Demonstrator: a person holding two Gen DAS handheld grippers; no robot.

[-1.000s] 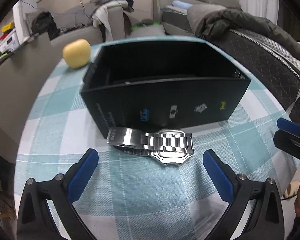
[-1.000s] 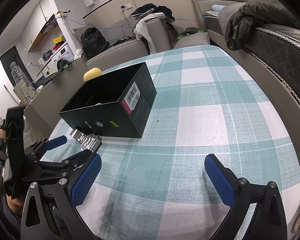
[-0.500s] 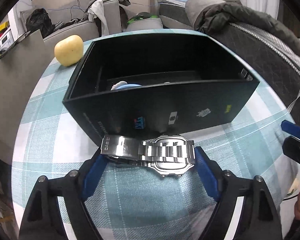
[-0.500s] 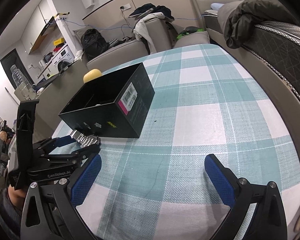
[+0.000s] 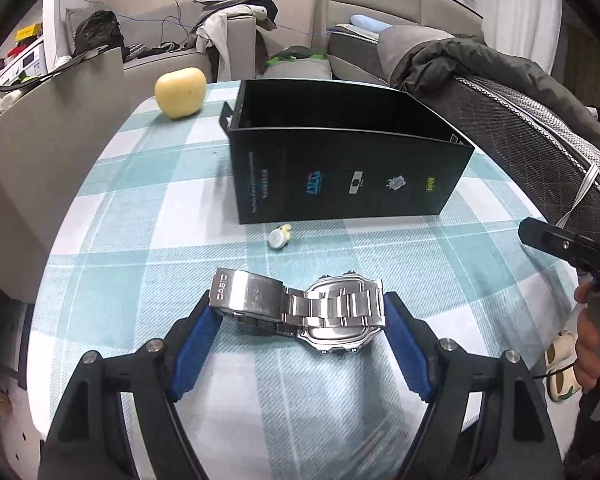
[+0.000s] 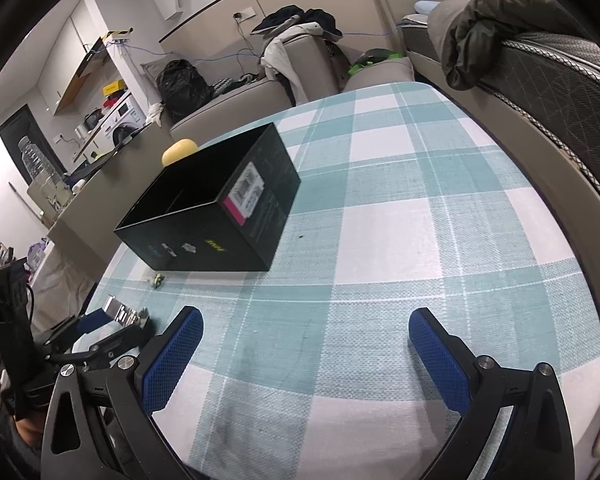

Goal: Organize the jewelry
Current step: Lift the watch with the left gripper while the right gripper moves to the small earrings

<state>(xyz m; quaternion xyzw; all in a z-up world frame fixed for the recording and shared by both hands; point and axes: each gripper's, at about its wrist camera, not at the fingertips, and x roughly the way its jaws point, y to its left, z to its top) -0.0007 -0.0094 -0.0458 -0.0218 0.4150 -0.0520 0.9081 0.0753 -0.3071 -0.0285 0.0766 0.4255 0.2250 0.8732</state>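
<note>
My left gripper is shut on a silver metal watch, held across its band and case, a little above the checked tablecloth. The open black box stands beyond it on the table. A small round pale item lies on the cloth just in front of the box. My right gripper is open and empty over the cloth, to the right of the box. The left gripper with the watch shows at the lower left of the right wrist view.
A yellow apple sits behind the box at the table's far left. A sofa with clothes and a bed with a dark jacket border the table. The table edge curves near on the left.
My left gripper closed on the watch and pulled it back from the box, lifting it. A small round item now shows where the watch lay. The right gripper barely moved.
</note>
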